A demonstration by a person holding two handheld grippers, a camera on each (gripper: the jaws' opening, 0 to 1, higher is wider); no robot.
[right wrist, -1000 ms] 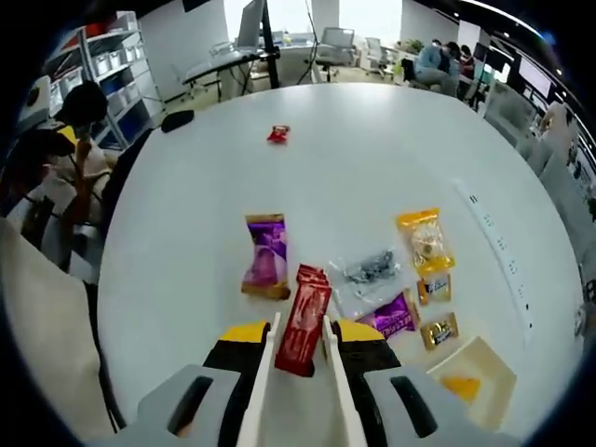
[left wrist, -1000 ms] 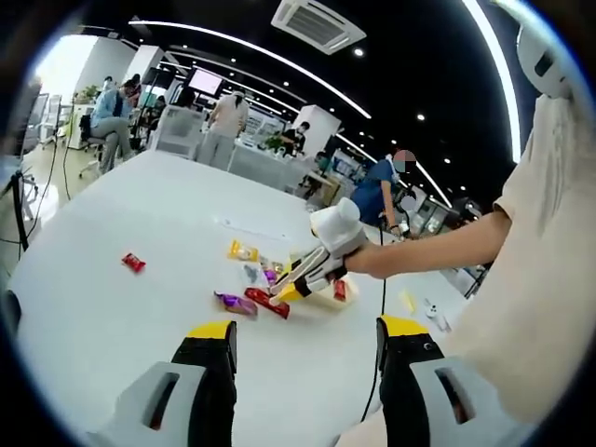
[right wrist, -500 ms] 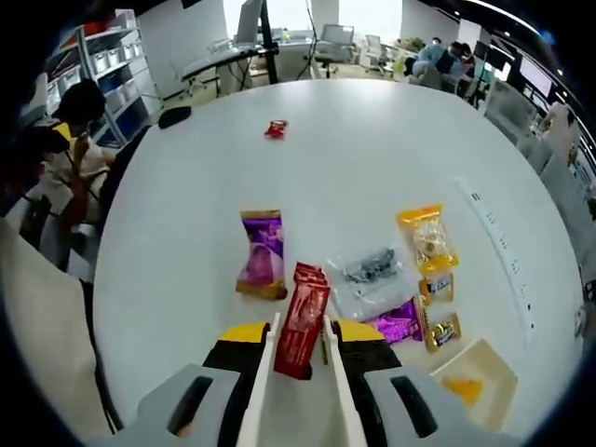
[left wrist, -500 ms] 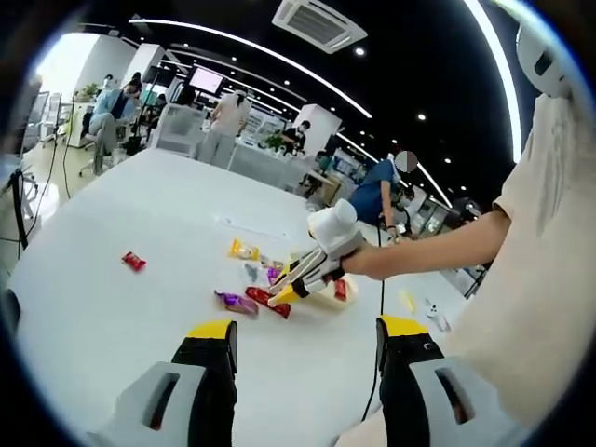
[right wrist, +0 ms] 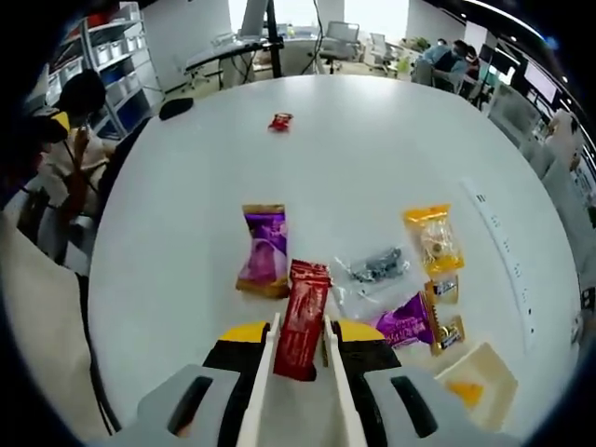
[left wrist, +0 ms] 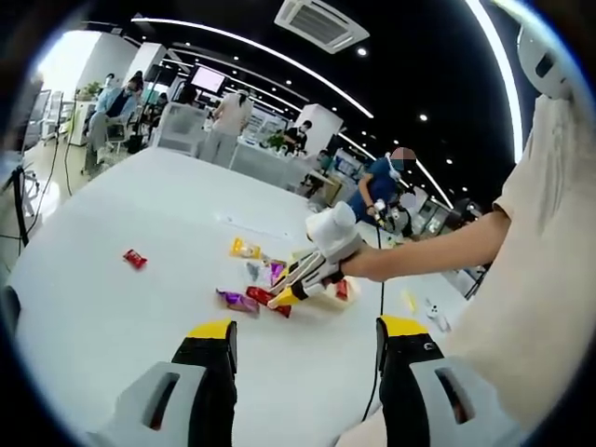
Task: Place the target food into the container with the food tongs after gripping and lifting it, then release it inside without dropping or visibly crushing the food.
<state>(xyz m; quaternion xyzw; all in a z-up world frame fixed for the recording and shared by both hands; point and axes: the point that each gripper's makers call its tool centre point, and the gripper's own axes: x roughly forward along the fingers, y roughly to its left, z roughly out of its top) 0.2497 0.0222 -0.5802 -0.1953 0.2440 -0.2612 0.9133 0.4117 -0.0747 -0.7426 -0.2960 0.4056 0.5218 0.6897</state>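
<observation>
In the right gripper view my right gripper (right wrist: 301,331) is shut on white food tongs (right wrist: 268,358), and the tong arms clamp a red snack packet (right wrist: 303,315) over the white table (right wrist: 372,158). I cannot tell whether the packet touches the table. A cream square container (right wrist: 484,368) with something orange in it sits at the lower right. In the left gripper view the right gripper (left wrist: 291,291) reaches in from the right, with the red packet (left wrist: 265,298) at its tip and the container (left wrist: 326,291) just behind. My left gripper (left wrist: 307,328) hangs open and holds nothing.
Around the red packet lie a purple packet (right wrist: 264,250), a clear bag of dark pieces (right wrist: 377,267), a yellow packet (right wrist: 431,238), another purple packet (right wrist: 407,321) and small gold packets (right wrist: 445,289). A small red packet (right wrist: 279,122) lies far off. People sit and stand around the room.
The right gripper view has drifted slightly, so the packets sit a little differently in it. The red packet stays clamped in the tongs. My left gripper has not moved.
</observation>
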